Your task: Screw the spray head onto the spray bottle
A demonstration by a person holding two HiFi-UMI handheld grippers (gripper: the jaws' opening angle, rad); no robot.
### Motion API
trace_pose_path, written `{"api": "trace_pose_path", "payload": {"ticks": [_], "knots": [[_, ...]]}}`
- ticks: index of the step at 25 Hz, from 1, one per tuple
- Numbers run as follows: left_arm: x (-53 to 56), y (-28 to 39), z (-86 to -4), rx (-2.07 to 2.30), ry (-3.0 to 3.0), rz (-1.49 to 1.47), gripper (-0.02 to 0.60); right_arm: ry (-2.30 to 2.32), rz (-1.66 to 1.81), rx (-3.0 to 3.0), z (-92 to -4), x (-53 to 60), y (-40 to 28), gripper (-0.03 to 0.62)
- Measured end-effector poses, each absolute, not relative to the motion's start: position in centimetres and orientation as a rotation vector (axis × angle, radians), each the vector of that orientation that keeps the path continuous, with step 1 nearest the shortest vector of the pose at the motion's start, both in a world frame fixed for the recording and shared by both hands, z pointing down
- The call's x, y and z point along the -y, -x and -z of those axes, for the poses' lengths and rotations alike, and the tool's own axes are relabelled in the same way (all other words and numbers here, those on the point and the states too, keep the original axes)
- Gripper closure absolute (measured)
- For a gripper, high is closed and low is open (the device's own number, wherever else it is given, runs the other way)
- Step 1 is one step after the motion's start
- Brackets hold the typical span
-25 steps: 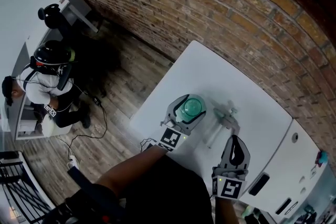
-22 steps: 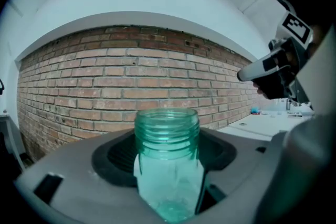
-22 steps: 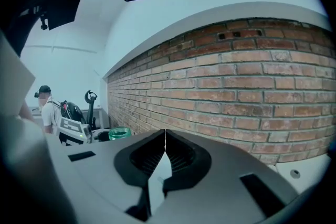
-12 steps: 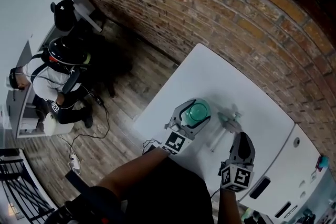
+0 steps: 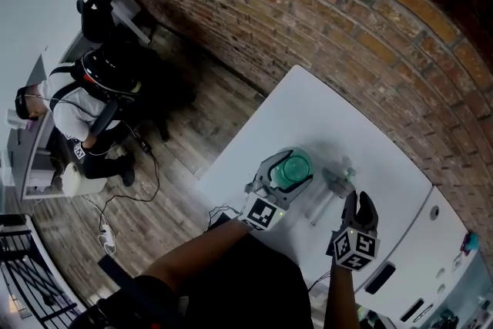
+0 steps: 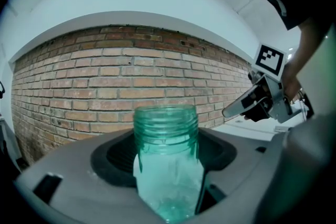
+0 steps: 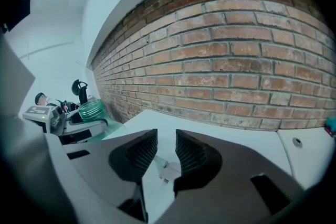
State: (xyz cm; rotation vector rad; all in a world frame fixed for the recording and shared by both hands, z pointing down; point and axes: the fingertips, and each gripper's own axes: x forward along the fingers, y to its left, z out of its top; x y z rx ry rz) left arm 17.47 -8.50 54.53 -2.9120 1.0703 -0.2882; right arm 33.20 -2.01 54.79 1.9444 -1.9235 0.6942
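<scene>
On the white worktop (image 5: 308, 108) by the brick wall (image 5: 323, 11), we squeeze the green spray bottle (image 5: 292, 166) in our left gripper (image 5: 293, 162), while the jaws of our right gripper (image 5: 353, 198), just opening, stand apart over the spray head (image 5: 337, 181) lying nearby.

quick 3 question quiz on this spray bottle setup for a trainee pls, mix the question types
1. True or false: the spray head is already screwed onto the spray bottle.
2. The left gripper holds: A the spray bottle, B the spray head, C nothing.
3. Fill in: the spray head lies on the white ____.

Key
1. False: the threaded neck is bare.
2. A
3. table
</scene>
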Motion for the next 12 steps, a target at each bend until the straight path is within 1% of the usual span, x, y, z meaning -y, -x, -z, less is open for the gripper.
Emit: {"api": "trace_pose_path", "payload": {"ticks": [12], "knots": [[8.1, -17.3, -55.8, -1.067, 2.922, 0.320, 0.261, -1.864, -0.652, 1.844, -57.9, 4.1, -33.9, 0.500]]}}
